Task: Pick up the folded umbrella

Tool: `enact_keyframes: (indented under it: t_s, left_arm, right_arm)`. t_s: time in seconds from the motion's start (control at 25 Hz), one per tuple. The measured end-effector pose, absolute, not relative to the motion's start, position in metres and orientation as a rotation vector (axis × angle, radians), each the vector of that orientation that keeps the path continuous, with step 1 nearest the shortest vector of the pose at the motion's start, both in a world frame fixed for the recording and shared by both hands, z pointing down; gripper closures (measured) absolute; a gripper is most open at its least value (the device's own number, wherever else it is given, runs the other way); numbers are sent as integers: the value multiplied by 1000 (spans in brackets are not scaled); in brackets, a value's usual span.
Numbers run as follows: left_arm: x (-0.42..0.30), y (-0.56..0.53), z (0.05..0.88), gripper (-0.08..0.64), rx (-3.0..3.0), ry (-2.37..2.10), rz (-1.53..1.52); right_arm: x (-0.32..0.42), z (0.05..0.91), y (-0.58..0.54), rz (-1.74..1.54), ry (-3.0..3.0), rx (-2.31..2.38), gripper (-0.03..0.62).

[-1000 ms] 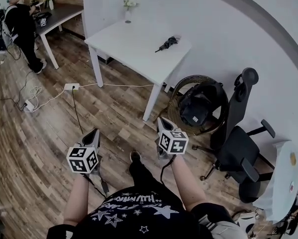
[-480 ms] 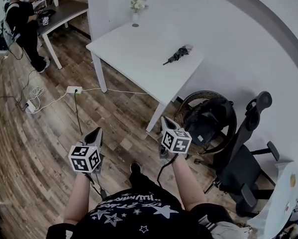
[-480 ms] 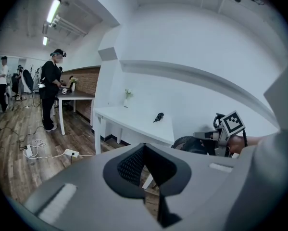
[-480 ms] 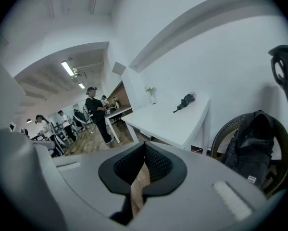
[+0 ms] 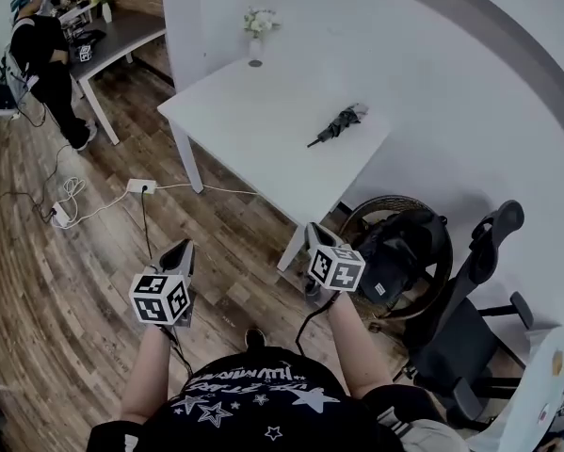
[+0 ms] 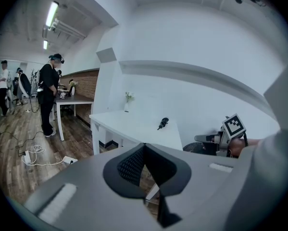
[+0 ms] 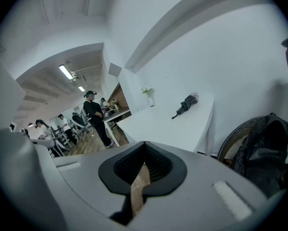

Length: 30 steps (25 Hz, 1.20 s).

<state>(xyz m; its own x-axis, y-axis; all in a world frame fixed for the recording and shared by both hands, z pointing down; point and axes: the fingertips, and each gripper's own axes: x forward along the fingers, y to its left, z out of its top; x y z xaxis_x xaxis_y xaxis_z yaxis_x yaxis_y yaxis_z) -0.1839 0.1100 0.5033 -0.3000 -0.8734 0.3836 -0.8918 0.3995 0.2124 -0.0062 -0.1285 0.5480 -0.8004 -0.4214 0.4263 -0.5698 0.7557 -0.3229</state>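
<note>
The folded black umbrella (image 5: 336, 125) lies on the far right part of the white table (image 5: 253, 130), near the wall. It also shows small in the left gripper view as the umbrella (image 6: 163, 123) and in the right gripper view as the umbrella (image 7: 186, 104). My left gripper (image 5: 176, 252) and right gripper (image 5: 312, 234) hover over the wooden floor, well short of the table, both pointing toward it. Each has its jaws together with nothing between them, as seen on the left gripper (image 6: 144, 148) and right gripper (image 7: 144, 146).
A vase of flowers (image 5: 254, 40) stands at the table's far corner. A round wicker chair with a black bag (image 5: 394, 252) and an office chair (image 5: 470, 328) stand to the right. A power strip and cables (image 5: 140, 185) lie on the floor. A person (image 5: 41, 45) stands at a dark desk far left.
Both grippers have moved forward with the person toward the white table. The table and umbrella sit lower and larger in the head view.
</note>
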Motion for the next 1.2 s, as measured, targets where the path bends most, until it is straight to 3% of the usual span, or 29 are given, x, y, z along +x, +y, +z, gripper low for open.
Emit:
enact_keyframes:
  t_s: [0.68, 1.2]
  left_arm:
    - [-196, 40, 505, 557, 1555, -2192, 58]
    - [-253, -54, 515, 557, 1683, -2083, 74]
  right_arm:
    - [-9, 559, -179, 713, -2609, 803, 577]
    - [-39, 566, -247, 727, -2551, 960, 576]
